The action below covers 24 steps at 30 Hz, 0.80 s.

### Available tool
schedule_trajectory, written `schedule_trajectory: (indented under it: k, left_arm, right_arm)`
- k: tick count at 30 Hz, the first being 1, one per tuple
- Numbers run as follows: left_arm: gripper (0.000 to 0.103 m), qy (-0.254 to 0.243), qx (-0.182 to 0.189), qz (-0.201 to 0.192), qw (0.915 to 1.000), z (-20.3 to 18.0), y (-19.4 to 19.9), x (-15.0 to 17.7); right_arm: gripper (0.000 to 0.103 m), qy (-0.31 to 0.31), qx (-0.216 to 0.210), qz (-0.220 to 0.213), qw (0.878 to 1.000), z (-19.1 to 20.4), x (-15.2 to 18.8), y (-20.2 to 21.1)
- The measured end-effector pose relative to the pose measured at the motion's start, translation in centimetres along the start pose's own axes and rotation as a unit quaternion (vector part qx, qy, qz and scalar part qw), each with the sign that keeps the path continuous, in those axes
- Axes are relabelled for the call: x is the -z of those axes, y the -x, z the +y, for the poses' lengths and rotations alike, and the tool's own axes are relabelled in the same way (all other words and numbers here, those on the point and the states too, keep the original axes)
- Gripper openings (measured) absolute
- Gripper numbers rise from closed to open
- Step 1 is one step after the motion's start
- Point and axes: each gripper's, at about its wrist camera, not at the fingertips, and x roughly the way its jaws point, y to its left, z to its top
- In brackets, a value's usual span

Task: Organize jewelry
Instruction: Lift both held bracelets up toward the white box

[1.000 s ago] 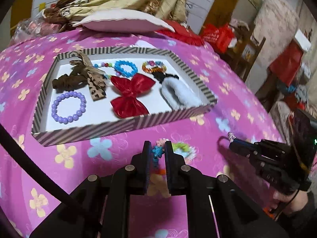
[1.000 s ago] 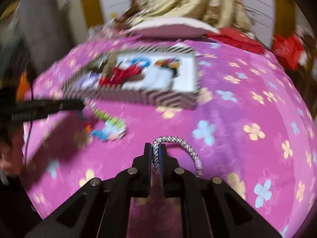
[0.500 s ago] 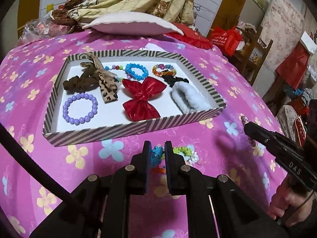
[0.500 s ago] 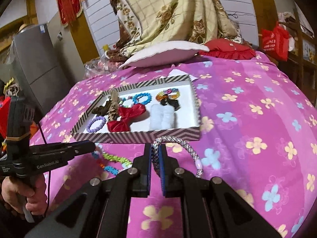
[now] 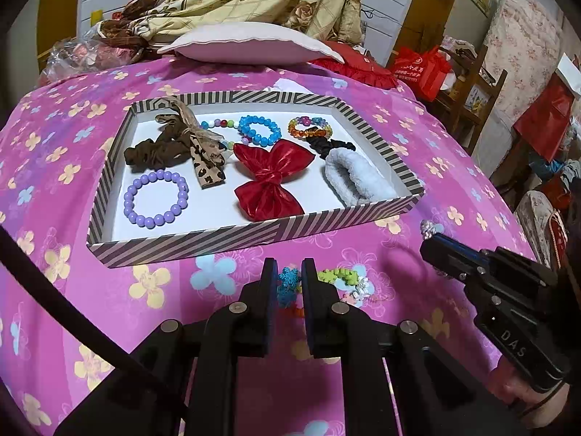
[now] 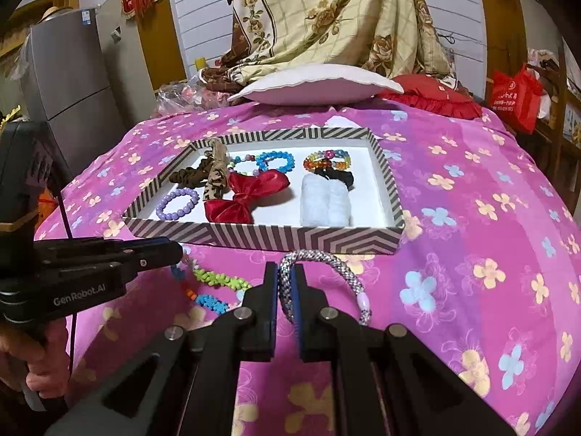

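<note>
Right wrist: silver bracelet (image 6: 328, 263) in right gripper (image 6: 287, 276).

Inside the tray (image 5: 254, 232): bead ring (image 5: 156, 198) at front left, bow (image 5: 270, 178) in the middle, fluffy band (image 5: 354, 178) at right. Behind the tray, a pillow (image 5: 250, 45). In front of the tray, on the bedspread (image 5: 54, 181), a flower bracelet (image 5: 337, 276); right of that, a rope bracelet (image 6: 326, 259).

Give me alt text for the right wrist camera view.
The right gripper, shut on a silver braided rope bracelet, hangs over a pink floral bedspread before a striped cardboard tray of bracelets and hair ties. The left gripper reaches in from the left.
</note>
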Motion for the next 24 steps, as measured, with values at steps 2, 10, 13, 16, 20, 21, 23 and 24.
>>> schedule_trajectory:
  k: [2, 10, 13, 16, 20, 21, 23, 24]
  left_arm:
    - [0.004, 0.001, -0.001, 0.000, 1.0000, 0.04, 0.03, 0.01]
    - [0.004, -0.002, -0.006, 0.002, 1.0000, 0.03, -0.10, 0.07]
    - [0.004, -0.002, -0.007, 0.002, 1.0000, 0.00, -0.11, 0.07]
    - [0.004, -0.003, -0.008, 0.003, 1.0000, -0.01, -0.12, 0.08]
    - [0.004, -0.004, -0.009, 0.004, 0.9999, -0.03, -0.18, 0.09]
    - [0.004, -0.003, -0.009, 0.004, 0.9999, -0.03, -0.18, 0.11]
    - [0.004, -0.002, -0.007, 0.003, 1.0000, 0.03, -0.15, 0.05]
    - [0.004, -0.001, -0.008, 0.002, 1.0000, 0.07, -0.11, 0.03]
  right_arm:
    - [0.007, 0.002, 0.003, -0.004, 1.000, 0.23, -0.12, 0.09]
    - [0.007, 0.003, 0.007, -0.007, 1.000, 0.30, -0.09, 0.20]
    - [0.007, 0.002, 0.007, -0.008, 1.000, 0.24, -0.11, 0.37]
    - [0.007, 0.007, 0.009, -0.010, 1.000, 0.31, -0.20, 0.50]
    - [0.007, 0.005, 0.012, -0.011, 1.000, 0.24, -0.23, 0.60]
    - [0.007, 0.004, 0.012, -0.011, 1.000, 0.27, -0.22, 0.64]
    - [0.007, 0.002, 0.012, -0.013, 1.000, 0.24, -0.25, 0.72]
    - [0.007, 0.001, 0.013, -0.013, 1.000, 0.27, -0.23, 0.67]
